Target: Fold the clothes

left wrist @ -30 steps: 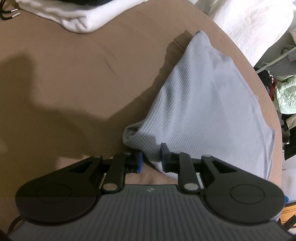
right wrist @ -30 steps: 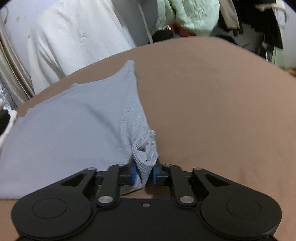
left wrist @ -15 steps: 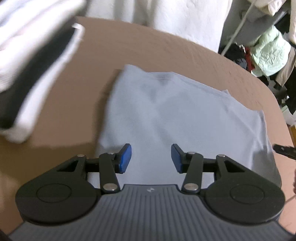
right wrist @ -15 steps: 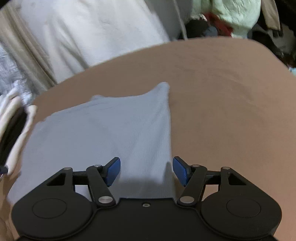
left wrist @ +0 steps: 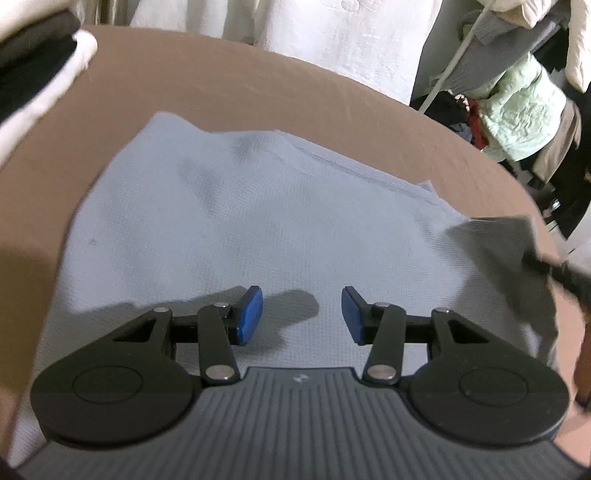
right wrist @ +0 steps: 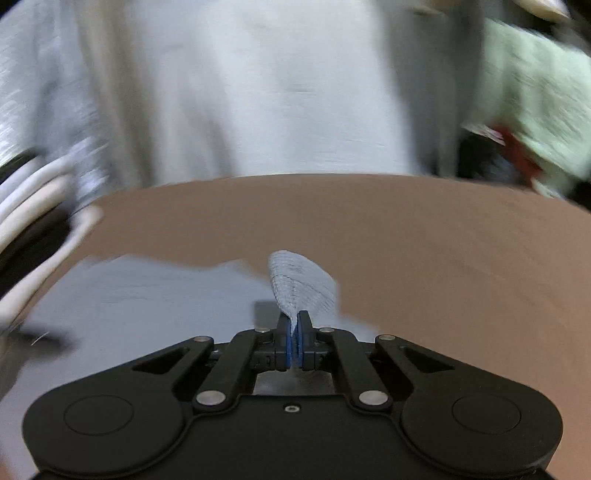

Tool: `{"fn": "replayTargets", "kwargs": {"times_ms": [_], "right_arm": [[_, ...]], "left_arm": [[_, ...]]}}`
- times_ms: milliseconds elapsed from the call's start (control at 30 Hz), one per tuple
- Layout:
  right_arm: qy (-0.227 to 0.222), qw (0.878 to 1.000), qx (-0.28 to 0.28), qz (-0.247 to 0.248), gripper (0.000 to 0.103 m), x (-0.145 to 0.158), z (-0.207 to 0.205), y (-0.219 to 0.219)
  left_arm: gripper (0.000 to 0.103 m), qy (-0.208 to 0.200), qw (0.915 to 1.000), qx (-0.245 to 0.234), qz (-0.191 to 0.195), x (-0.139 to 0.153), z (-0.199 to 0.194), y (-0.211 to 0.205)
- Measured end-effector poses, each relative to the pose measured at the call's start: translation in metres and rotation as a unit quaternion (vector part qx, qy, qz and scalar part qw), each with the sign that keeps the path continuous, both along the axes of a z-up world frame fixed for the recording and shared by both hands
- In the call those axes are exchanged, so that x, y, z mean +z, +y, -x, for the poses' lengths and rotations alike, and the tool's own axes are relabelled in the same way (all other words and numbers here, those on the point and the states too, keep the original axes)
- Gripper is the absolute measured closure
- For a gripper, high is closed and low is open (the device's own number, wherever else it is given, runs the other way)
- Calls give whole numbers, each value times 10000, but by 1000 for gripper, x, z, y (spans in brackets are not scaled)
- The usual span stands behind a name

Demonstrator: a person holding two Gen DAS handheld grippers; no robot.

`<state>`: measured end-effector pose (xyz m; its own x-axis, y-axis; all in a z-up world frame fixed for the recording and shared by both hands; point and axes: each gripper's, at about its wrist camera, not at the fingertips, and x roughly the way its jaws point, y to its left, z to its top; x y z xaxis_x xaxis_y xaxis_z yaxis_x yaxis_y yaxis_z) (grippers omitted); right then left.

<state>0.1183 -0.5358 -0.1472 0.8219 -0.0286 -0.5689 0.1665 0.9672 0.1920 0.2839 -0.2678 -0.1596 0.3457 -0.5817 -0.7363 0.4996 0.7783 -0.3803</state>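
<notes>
A light blue waffle-knit garment [left wrist: 280, 221] lies folded flat on the brown table [left wrist: 258, 85]. My left gripper [left wrist: 302, 314] is open and empty, just above the garment's near part. In the right wrist view my right gripper [right wrist: 294, 334] is shut on a pinched fold of the same blue garment [right wrist: 301, 286], at its right edge, with the cloth standing up between the blue pads. The rest of the garment [right wrist: 147, 295] spreads to the left, blurred. The right gripper's tip [left wrist: 554, 267] shows at the right edge of the left wrist view.
A stack of folded white and dark clothes [left wrist: 33, 70] sits at the table's far left, and also shows in the right wrist view [right wrist: 33, 221]. White fabric [left wrist: 332, 33] hangs behind the table. A pale green garment [left wrist: 517, 107] and other clothes hang at the right.
Both grippers let go of the garment and opened half a second ago. Since then my right gripper has closed on the garment's right edge. My left gripper stays open over the cloth.
</notes>
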Motion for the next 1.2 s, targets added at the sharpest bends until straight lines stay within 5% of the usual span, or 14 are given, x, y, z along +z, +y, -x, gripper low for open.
{"fn": "replayTargets", "kwargs": {"times_ms": [167,233,367,467,567,667,867,900,933,967,1100,1200], "right_arm": [[453,9890,1375,-309,97,-14,15,68],[657,9866,1492,-20,97,-18,14,82],[516,9956,775,89,97,-4,9,54],[527,9930,860,-610,93,7,9,27],[238,9934,397,-1051,49,14,10,1],[128,9905,-504,-1271,47,14,9,-38],[1147,9779,-1205,-1266,47,-29,-26,-84],[1129,9765,-1226,-1365,51,-35,-28,-86],[1093,9755,-1234,-1458,67,-41,-30,-87],[960,9789,-1230,-1317,95,-40,-30,-81],[576,9884,-1398,-154,97,-21,-25,-52],[844,9865,-1381,-240,97,-33,-26,-60]], "left_arm": [[56,-99,9998,-185,-55,-4,5,-8],[56,-193,9994,-240,-152,-6,9,-11],[56,-174,9994,-266,-164,-8,11,-10],[56,-92,9995,-254,-141,-7,11,-8],[56,-46,9996,-248,-128,-7,10,-7],[56,-65,9995,-259,-154,-7,10,-6],[56,-32,9995,-270,-148,-8,10,-4],[56,-19,9995,-273,-139,-8,9,-4],[56,-9,9995,-273,-129,-9,9,-4],[56,-1,9996,-272,-120,-9,8,-3],[55,41,9996,-257,-107,-11,6,-3],[52,-2,9995,-289,-135,-12,6,-6]]}}
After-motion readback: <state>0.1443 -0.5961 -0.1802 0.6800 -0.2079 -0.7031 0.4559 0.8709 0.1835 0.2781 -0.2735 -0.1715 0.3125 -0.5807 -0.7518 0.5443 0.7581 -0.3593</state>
